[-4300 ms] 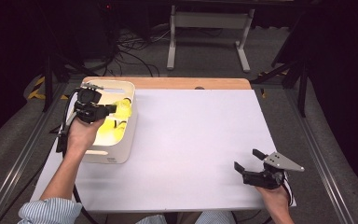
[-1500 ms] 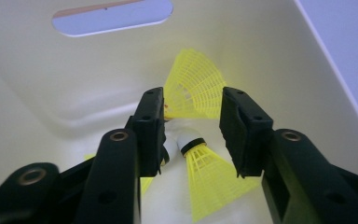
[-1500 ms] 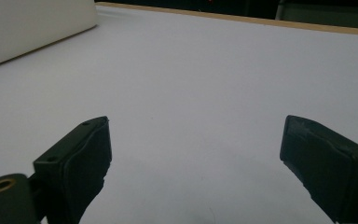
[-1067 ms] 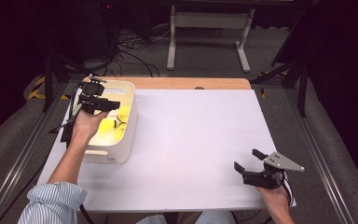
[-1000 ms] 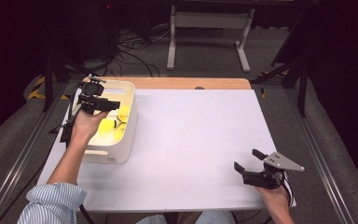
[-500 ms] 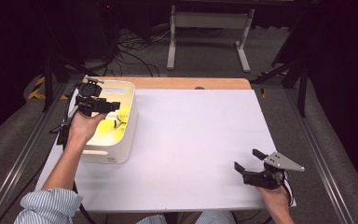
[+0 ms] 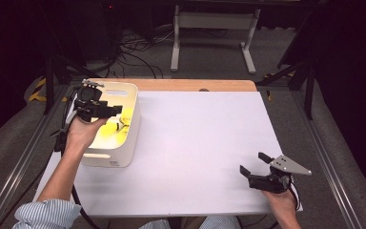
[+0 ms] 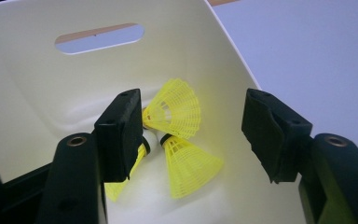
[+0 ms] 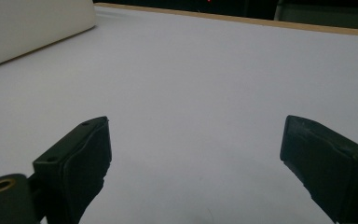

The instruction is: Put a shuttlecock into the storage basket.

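A cream-white bin [image 7: 124, 143] stands at the table's left, and in the left gripper view its inner wall [image 8: 51, 84] has a handle slot. Yellow shuttlecocks [image 8: 177, 107] with white corks lie on its floor, one partly hidden behind a jaw; they also appear from above [image 7: 112, 131]. My left gripper [image 7: 116, 110] hangs over the bin. Its jaws [image 8: 191, 116] have just been opening and stand wide, pressing on nothing, with the shuttlecocks loose below them. My right gripper [image 7: 252, 163] rests open near the table's front right, with bare table between its jaws [image 9: 196, 140].
The white table [image 7: 200, 133] has a wooden strip along its far edge. The bin's corner [image 9: 32, 23] sits at the top left of the right gripper view. Cables and a stand's legs [image 7: 214, 38] lie on the floor behind the table.
The left hand has shifted slightly toward the bin's far end since the oldest frame and barely moved in the last second. The right hand has kept still.
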`<act>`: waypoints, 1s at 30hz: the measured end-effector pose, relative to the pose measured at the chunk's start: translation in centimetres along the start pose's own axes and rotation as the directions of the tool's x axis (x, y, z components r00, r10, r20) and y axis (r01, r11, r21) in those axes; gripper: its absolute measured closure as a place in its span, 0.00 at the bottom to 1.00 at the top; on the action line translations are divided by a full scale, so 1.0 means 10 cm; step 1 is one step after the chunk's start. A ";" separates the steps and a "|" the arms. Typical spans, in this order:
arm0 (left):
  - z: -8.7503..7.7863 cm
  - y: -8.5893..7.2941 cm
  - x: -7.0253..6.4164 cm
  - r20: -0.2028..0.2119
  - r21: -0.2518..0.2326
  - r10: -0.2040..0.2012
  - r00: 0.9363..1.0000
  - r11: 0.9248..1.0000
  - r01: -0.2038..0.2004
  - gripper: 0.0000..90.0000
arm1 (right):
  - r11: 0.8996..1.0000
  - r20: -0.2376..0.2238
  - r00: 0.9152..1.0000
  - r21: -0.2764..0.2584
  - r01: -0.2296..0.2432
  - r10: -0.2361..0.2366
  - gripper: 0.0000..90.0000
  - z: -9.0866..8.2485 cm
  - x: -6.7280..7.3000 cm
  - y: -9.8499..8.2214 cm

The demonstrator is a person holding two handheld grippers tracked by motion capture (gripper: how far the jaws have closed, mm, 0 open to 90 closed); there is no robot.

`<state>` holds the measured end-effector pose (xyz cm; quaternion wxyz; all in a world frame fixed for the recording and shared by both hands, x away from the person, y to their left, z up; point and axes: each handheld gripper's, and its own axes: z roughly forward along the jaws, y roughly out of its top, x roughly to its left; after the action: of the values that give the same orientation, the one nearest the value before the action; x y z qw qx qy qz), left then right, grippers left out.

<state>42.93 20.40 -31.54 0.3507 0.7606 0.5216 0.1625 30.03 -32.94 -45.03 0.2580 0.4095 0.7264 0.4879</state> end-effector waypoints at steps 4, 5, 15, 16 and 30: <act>-0.03 -0.02 -0.02 0.007 -0.004 0.003 1.000 1.000 -0.003 0.43 | 1.000 -0.001 1.000 -0.001 0.000 0.000 0.10 0.00 0.00 0.00; -0.04 -0.03 -0.03 0.012 -0.004 0.003 1.000 1.000 -0.003 0.43 | 1.000 0.000 1.000 -0.001 0.000 0.000 0.10 0.00 0.00 0.00; -0.11 -0.09 -0.05 0.032 -0.020 0.021 0.999 1.000 -0.020 0.43 | 1.000 0.000 1.000 0.001 -0.004 0.004 0.10 0.00 -0.01 0.00; -0.12 -0.10 -0.05 0.033 -0.020 0.020 0.999 1.000 -0.019 0.43 | 1.000 0.000 1.000 0.001 -0.004 0.004 0.10 0.00 -0.01 0.00; -0.16 -0.16 -0.09 0.045 -0.041 0.032 0.998 0.999 -0.031 0.43 | 1.000 0.002 1.000 -0.005 -0.004 0.004 0.10 -0.01 -0.01 0.00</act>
<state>40.54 20.44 -31.43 0.3751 0.7650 0.4981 0.1612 30.02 -33.10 -44.99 0.2588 0.4109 0.7241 0.4898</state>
